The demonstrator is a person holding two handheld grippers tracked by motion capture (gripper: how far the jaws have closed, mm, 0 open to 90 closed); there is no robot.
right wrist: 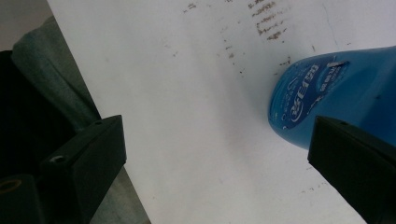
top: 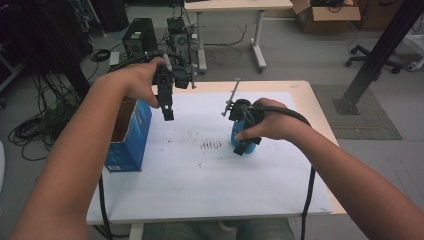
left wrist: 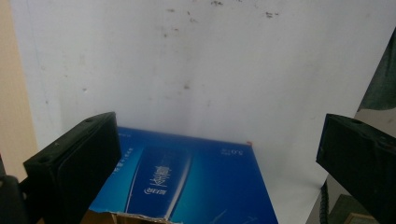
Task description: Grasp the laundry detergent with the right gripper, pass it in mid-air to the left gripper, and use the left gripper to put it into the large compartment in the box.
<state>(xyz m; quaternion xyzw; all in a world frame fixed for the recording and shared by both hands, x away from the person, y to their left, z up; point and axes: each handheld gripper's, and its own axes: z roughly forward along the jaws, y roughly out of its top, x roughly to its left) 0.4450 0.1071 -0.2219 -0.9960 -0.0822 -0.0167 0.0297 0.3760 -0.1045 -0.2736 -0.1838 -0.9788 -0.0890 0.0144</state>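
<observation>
A blue bottle (top: 239,141) is seen standing on the white sheet (top: 210,185) right of centre, partly hidden in the high view by the right hand (top: 267,125). In the right gripper view the bottle (right wrist: 336,93) lies just beside and behind 1 jaw rather than between the 2, so nothing is being grasped: the right gripper (right wrist: 224,154) is held spread wide, probably lined up beside the bottle for a grip. The left gripper (left wrist: 219,158), likewise spread wide and empty, is held raised above the sheet's far left part, its jaws pointed down near the open blue carton (top: 131,131), whose printed side (left wrist: 187,182) is seen between them from above; the carton is judged to be the likely destination for the bottle. The sheet is marked by a patch of dark specks (top: 210,145) near its middle and is laid over a pale wooden table (top: 320,112). Beyond it, a grey floor with tangled cables (top: 30,130), a computer tower (top: 139,36), another desk (top: 235,6) and a cardboard box (top: 327,15) can be made out.
</observation>
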